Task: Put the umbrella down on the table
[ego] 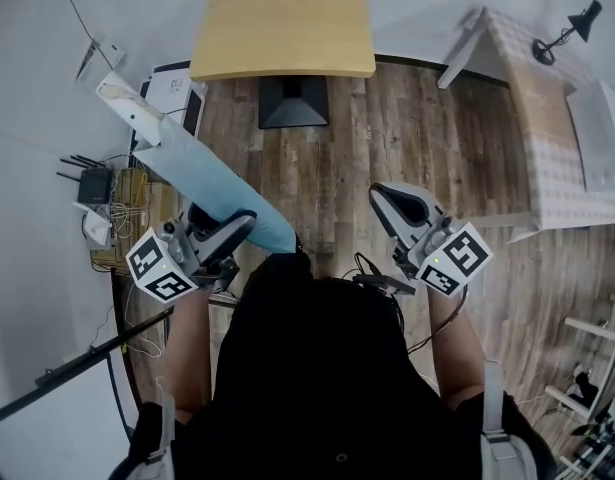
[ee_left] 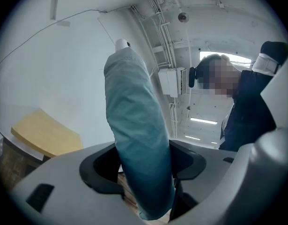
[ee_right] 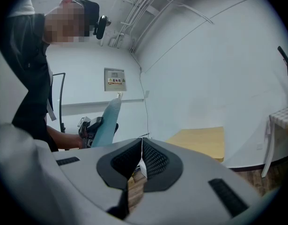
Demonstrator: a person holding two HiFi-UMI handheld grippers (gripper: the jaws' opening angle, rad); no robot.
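A folded light-blue umbrella (ego: 202, 180) with a white tip juts up and left from my left gripper (ego: 224, 230), which is shut on its lower part. In the left gripper view the umbrella (ee_left: 136, 139) fills the gap between the jaws and rises toward the ceiling. The right gripper view shows the umbrella (ee_right: 106, 123) small at the left. My right gripper (ego: 394, 203) is shut with nothing in it; its pads meet in the right gripper view (ee_right: 142, 159). The light wooden table (ego: 283, 21) stands ahead at the top, bare.
A second table with a checked cloth (ego: 555, 128) and a black lamp (ego: 564, 30) stands at the right. A router and cables (ego: 95, 190) sit by the left wall. A black tripod leg (ego: 77, 363) crosses the lower left. The floor is wood planks.
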